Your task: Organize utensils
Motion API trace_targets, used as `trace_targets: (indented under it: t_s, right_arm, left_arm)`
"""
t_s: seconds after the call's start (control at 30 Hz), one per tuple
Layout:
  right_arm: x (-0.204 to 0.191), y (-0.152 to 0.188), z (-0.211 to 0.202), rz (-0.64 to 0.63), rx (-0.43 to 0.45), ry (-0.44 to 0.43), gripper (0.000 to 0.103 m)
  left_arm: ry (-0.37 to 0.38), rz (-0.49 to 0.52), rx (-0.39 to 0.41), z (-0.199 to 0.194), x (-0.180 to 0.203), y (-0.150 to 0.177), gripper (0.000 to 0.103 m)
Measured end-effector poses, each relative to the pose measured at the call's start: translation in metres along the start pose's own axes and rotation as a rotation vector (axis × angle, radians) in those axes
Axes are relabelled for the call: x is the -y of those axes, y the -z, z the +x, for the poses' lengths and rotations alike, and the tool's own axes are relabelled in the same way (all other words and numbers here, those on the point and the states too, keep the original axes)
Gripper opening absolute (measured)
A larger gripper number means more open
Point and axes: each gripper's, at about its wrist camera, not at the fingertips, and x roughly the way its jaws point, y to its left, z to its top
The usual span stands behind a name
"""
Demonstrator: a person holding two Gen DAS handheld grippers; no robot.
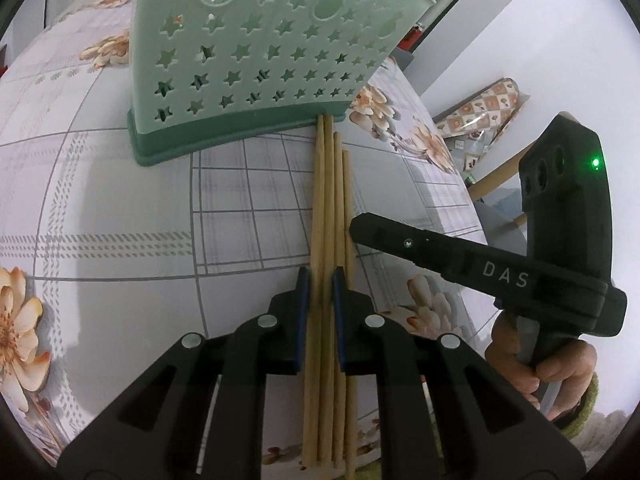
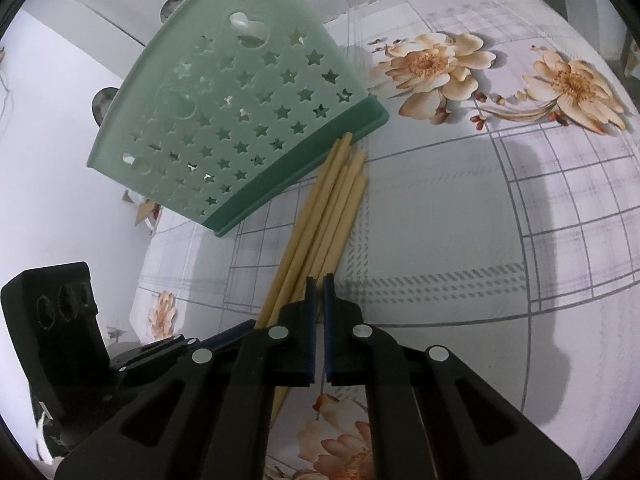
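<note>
Several bamboo chopsticks (image 1: pixel 330 216) lie in a bundle on the flowered tablecloth, tips against the base of a green utensil holder (image 1: pixel 256 52) with star-shaped holes. My left gripper (image 1: pixel 320 280) is shut on part of the bundle; two sticks lie outside its right finger. My right gripper (image 2: pixel 319 284) is shut and empty, its tips at the right side of the chopsticks (image 2: pixel 328 216), just in front of the holder (image 2: pixel 236 120). In the left wrist view the right gripper's fingertips (image 1: pixel 360 228) touch the bundle from the right.
The table (image 2: pixel 500 220) carries a plaid and orange-flower cloth. Its right edge (image 1: pixel 472 208) drops off beside a chair with a patterned cushion (image 1: pixel 484 108). White walls stand behind the holder.
</note>
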Motion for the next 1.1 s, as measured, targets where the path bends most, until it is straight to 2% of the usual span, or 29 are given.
trace_targets:
  t_s: [0.17,0.37,0.43,0.53,0.93,1.1]
  right_arm:
    - [0.001,-0.001,-0.005,-0.026,0.023,0.040,0.003]
    - [0.007,-0.005,-0.010,-0.063,0.049,0.113,0.003]
    - [0.012,-0.006,-0.012,-0.056,0.049,0.102,0.002]
    - [0.012,-0.005,-0.013,-0.073,0.064,0.130,0.002]
    - [0.023,-0.002,-0.018,-0.050,0.079,0.126,0.002]
    - [0.025,-0.002,-0.020,-0.036,0.074,0.110,0.004]
  left_arm:
    - [-0.055,0.021,0.015,-0.005,-0.003,0.000,0.007]
    - [-0.066,0.000,0.026,-0.013,-0.015,-0.001,0.008]
    - [-0.069,0.002,0.026,-0.016,-0.017,0.001,0.008]
    - [-0.074,0.009,0.029,-0.019,-0.019,0.003,0.008]
    - [-0.155,0.028,0.069,-0.035,-0.033,0.002,0.011]
    - [-0.157,0.063,0.086,-0.038,-0.029,-0.002,0.011]
